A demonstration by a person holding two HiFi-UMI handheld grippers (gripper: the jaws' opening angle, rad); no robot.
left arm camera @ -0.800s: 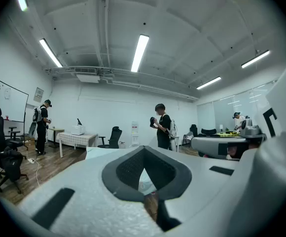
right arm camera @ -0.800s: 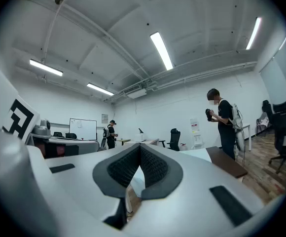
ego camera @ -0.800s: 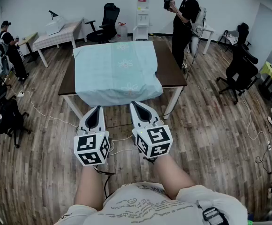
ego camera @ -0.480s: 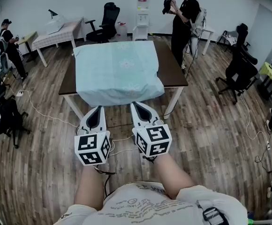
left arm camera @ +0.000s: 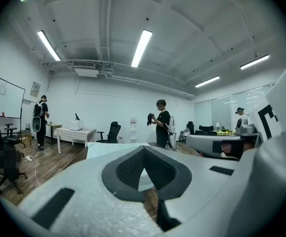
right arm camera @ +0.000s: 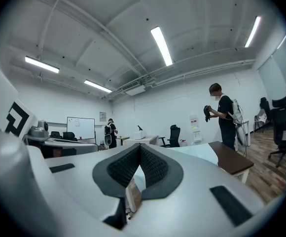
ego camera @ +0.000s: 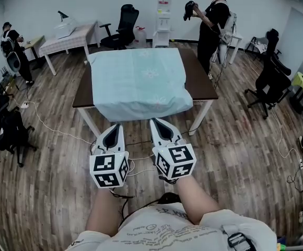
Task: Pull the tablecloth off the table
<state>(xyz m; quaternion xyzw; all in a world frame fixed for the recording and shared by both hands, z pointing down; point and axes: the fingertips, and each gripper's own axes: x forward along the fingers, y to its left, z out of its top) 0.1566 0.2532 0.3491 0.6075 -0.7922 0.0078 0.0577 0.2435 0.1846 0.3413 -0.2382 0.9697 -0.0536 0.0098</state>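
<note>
A light blue tablecloth [ego camera: 138,82] covers most of a dark brown table [ego camera: 201,85] and hangs over its near edge. My left gripper [ego camera: 115,126] and right gripper [ego camera: 156,121] are side by side just short of that hanging edge, both shut and empty, pointing level at the table. In the left gripper view the shut gripper [left arm camera: 143,149] has the cloth [left arm camera: 106,149] spread out behind it. The right gripper view has its shut gripper [right arm camera: 140,145] with the cloth [right arm camera: 197,153] and bare table top [right arm camera: 232,162] off to the right.
A person [ego camera: 212,25] holding a dark device stands at the table's far right corner; another person [ego camera: 13,46] is at the far left. Office chairs [ego camera: 124,25] [ego camera: 269,80], a checked side table [ego camera: 68,38] and floor cables [ego camera: 47,124] surround the table.
The whole scene has slid slightly lower and to the right in the head view. Both grippers stay shut, side by side before the cloth's edge. The person at the back has shifted right.
</note>
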